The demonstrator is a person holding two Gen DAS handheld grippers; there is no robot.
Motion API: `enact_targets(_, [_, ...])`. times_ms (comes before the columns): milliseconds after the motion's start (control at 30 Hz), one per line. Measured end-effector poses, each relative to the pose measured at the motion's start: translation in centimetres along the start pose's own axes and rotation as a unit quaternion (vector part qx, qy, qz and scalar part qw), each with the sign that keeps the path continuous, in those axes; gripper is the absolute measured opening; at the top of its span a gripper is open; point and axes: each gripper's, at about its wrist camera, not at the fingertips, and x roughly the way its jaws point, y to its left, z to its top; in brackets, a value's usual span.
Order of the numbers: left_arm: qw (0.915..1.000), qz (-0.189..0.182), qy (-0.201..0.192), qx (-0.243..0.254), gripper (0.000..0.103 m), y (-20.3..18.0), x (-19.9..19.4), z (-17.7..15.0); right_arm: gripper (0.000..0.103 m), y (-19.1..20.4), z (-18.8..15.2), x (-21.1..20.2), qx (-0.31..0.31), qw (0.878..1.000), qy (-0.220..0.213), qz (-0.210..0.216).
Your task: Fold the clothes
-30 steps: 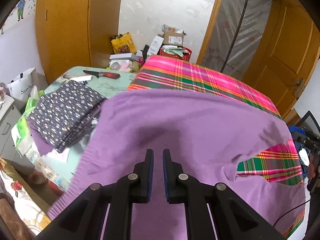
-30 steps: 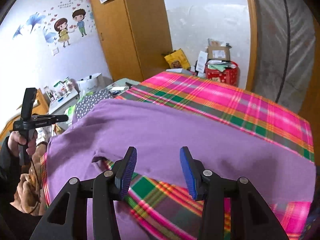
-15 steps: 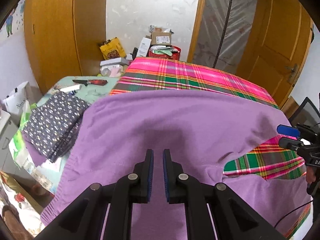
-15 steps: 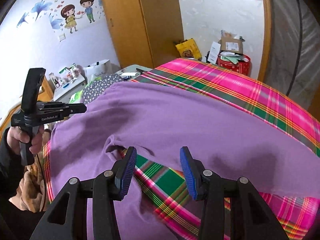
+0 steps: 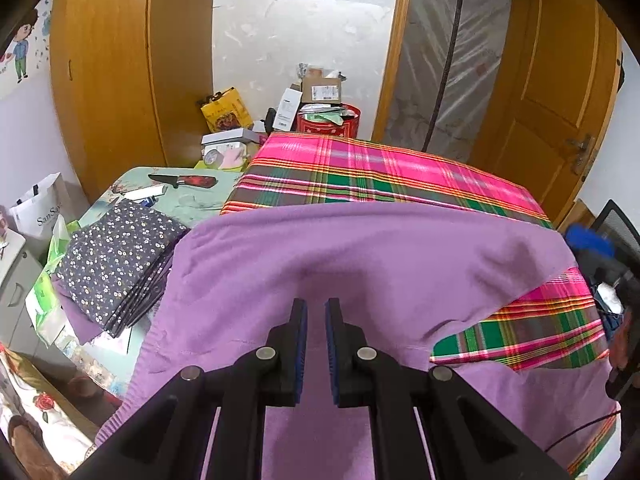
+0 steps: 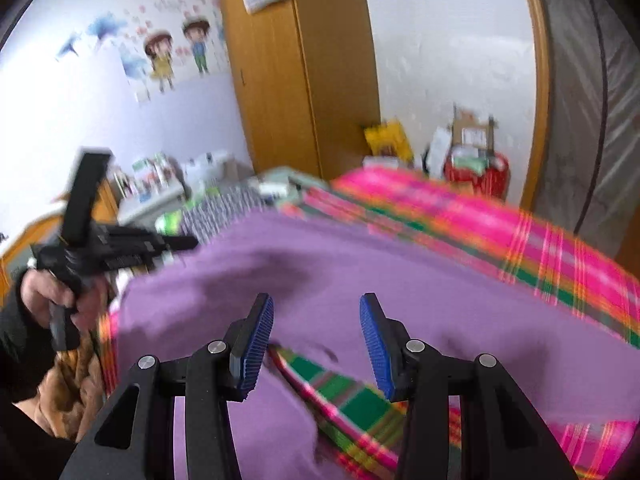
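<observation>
A large purple garment (image 5: 360,264) lies spread over the pink and green plaid cloth (image 5: 372,172) on the table. It also shows in the right wrist view (image 6: 340,276), which is blurred. My left gripper (image 5: 315,316) hovers over the garment's near part with its jaws nearly closed and a narrow gap between them, holding nothing. My right gripper (image 6: 316,324) is open and empty above the garment's edge, where a strip of plaid shows. The left gripper (image 6: 120,248) appears at the left of the right wrist view, held in a hand.
A folded dark floral garment (image 5: 116,256) lies on the side table at left, with a knife (image 5: 184,179) behind it. Boxes and a red bin (image 5: 328,120) stand against the far wall. Wooden doors stand at left and right.
Both grippers have risen and pulled back a little; the views tilt upward. The right wrist view has turned left and is motion-blurred. Jaw openings are unchanged.
</observation>
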Motion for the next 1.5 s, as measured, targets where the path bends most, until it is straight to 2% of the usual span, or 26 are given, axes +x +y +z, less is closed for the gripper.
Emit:
enact_targets(100, [0.9999, 0.006, -0.009, 0.001, 0.009, 0.4, -1.0, 0.6, 0.047, 0.6, 1.7, -2.2, -0.010, 0.998, -0.057, 0.014])
enact_targets(200, [0.9996, 0.015, -0.022, -0.001, 0.009, 1.3, -2.3, 1.2, 0.047, 1.3, 2.5, -3.5, -0.026, 0.996, -0.085, 0.026])
enact_targets(400, [0.9991, 0.021, -0.035, -0.011, 0.009, 3.5, -3.8, 2.5, 0.047, 2.8, 3.3, -3.2, -0.066, 0.997, -0.037, 0.004])
enact_targets(500, [0.9976, 0.033, -0.060, -0.002, 0.009, 4.3, -4.5, 3.2, 0.048, 2.8, 3.5, -2.7, -0.069, 0.997, -0.024, -0.015])
enact_targets(567, [0.9971, 0.024, -0.068, 0.024, 0.009, 4.7, -3.7, 3.4, 0.048, 2.7, 3.3, -1.8, -0.071, 0.997, -0.008, -0.022])
enact_targets(700, [0.9996, 0.017, -0.020, 0.013, 0.009, 6.6, -0.1, 3.3, 0.048, 1.8, 2.2, 1.5, -0.067, 0.996, 0.046, -0.024])
enact_targets(800, [0.9997, 0.023, -0.003, 0.010, 0.009, 8.0, 1.5, 3.8, 0.048, 1.4, 2.3, 3.3, -0.072, 0.995, 0.071, -0.017])
enact_targets(900, [0.9998, 0.020, -0.004, -0.005, 0.009, 9.8, 2.0, 5.1, 0.048, 1.1, 3.6, 4.0, -0.084, 0.994, 0.066, -0.017])
enact_targets(1067, [0.9996, 0.024, -0.014, -0.006, 0.009, 11.2, 2.4, 7.0, 0.048, 1.2, 6.3, 3.9, -0.110, 0.994, 0.014, -0.004])
enact_targets(1167, [0.9997, 0.025, -0.002, -0.003, 0.017, 11.9, 4.2, 7.9, 0.051, 1.1, 7.3, 5.2, -0.130, 0.991, 0.010, 0.012])
enact_targets(1333, [0.9988, 0.024, 0.036, 0.024, 0.019, 12.7, 9.0, 7.7, 0.053, -0.1, 6.4, 10.9, -0.142, 0.984, 0.101, 0.022])
enact_targets(1500, [0.9965, 0.012, 0.054, 0.063, 0.028, 13.1, 12.3, 7.0, 0.053, -1.6, 5.3, 15.3, -0.160, 0.976, 0.145, 0.007])
